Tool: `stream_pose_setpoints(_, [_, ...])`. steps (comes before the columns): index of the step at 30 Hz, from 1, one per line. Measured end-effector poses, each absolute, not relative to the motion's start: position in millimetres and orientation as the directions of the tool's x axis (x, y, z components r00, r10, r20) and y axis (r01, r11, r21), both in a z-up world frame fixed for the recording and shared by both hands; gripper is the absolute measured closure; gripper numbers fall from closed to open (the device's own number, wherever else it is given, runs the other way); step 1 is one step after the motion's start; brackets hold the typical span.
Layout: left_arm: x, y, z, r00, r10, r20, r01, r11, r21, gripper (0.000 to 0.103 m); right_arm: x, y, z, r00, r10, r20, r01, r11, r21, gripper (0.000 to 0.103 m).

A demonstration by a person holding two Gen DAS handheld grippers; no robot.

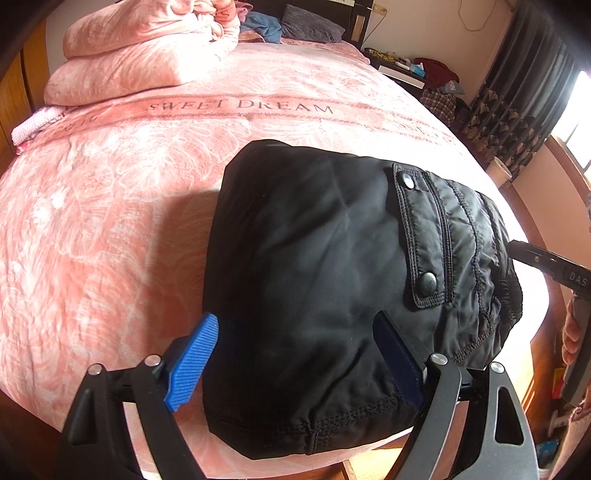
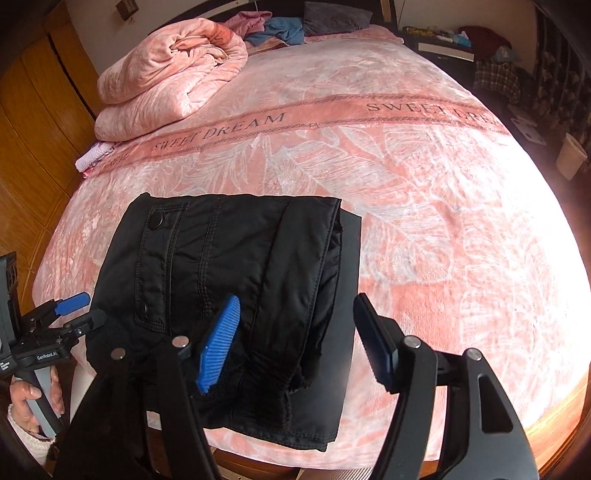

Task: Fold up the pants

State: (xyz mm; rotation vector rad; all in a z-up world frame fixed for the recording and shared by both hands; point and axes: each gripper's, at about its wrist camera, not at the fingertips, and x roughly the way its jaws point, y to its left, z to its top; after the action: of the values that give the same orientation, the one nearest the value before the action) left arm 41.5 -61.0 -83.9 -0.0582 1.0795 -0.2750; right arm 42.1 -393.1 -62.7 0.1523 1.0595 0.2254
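Black pants (image 1: 325,266) lie folded into a compact bundle on the pink bed near its front edge, pocket flap with two snaps facing up. They also show in the right wrist view (image 2: 236,280), with the elastic waistband at the near end. My left gripper (image 1: 295,354) is open, its blue fingers spread over the near left part of the bundle, holding nothing. My right gripper (image 2: 295,339) is open above the bundle's near right edge, empty. The left gripper (image 2: 74,310) also shows at the left of the right wrist view.
The bed (image 2: 424,206) has a pink "SWEET DREAM" blanket. A folded pink quilt (image 2: 170,77) sits at the far left, with clothes and a grey pillow (image 2: 332,16) at the head. Wooden wardrobe (image 2: 33,122) on the left, nightstand clutter (image 1: 424,70) and curtains on the right.
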Motion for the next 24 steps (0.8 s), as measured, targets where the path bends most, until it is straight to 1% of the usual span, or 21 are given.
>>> stream_pose_setpoints(1, [42.1,-63.8,-82.4,0.439,-0.256,-0.861,0.195,0.963,-0.186,0.016,49.3,-394.6,-66.2,0.463,0.267,-0.845,-0.102,0.963,0.248,0.039])
stream_pose_setpoints(3, [39.9,-67.4,-82.6,0.436,-0.26,-0.862,0.199,0.962,-0.189,0.016,62.9,-395.2,-74.8,0.441,0.284,-0.851,-0.095,0.958,0.27,0.051])
stream_pose_setpoints(4, [38.8,-68.2,-82.5,0.436,-0.259,-0.862,0.202,0.961,-0.187,0.016,68.0,-394.6,-78.3,0.435,0.293,-0.851,-0.101,0.956,0.277,0.053])
stream_pose_setpoints(5, [37.7,-68.8,-82.8,0.437,-0.258,-0.862,0.203,0.961,-0.186,0.016,72.4,-393.1,-80.8,0.428,0.298,-0.853,-0.107,0.954,0.28,0.059])
stream_pose_setpoints(6, [36.8,-68.7,-83.4,0.436,-0.256,-0.862,0.203,0.962,-0.183,0.016,75.7,-391.3,-83.6,0.417,0.31,-0.854,-0.116,0.95,0.288,0.073])
stream_pose_setpoints(8, [36.5,-69.7,-85.0,0.436,-0.247,-0.865,0.201,0.964,-0.174,0.016,79.0,-386.8,-84.0,0.418,0.311,-0.853,-0.127,0.95,0.284,0.091])
stream_pose_setpoints(9, [36.6,-70.2,-86.2,0.436,-0.24,-0.867,0.198,0.966,-0.168,0.016,79.8,-384.2,-82.6,0.42,0.297,-0.857,-0.135,0.955,0.264,0.095])
stream_pose_setpoints(12, [35.7,-74.8,-85.2,0.437,-0.223,-0.871,0.194,0.969,-0.151,0.016,79.3,-382.5,-71.7,0.446,0.283,-0.849,-0.155,0.959,0.238,0.098])
stream_pose_setpoints(16, [35.3,-81.6,-77.1,0.461,-0.221,-0.86,0.211,0.968,-0.136,0.012,82.4,-399.9,-57.8,0.473,0.319,-0.821,-0.125,0.947,0.296,0.098])
stream_pose_setpoints(19, [35.9,-86.5,-70.5,0.477,-0.224,-0.85,0.225,0.966,-0.128,0.011,88.0,-403.0,-75.3,0.435,0.306,-0.847,-0.1,0.951,0.293,0.098])
stream_pose_setpoints(22, [36.2,-90.9,-65.7,0.484,-0.229,-0.845,0.239,0.963,-0.125,0.011,86.7,-396.5,-96.9,0.406,0.292,-0.866,-0.095,0.956,0.278,0.094])
stream_pose_setpoints(24, [36.6,-93.0,-64.2,0.486,-0.224,-0.844,0.246,0.963,-0.114,0.011,82.1,-397.5,-95.0,0.426,0.292,-0.856,-0.094,0.956,0.279,0.086])
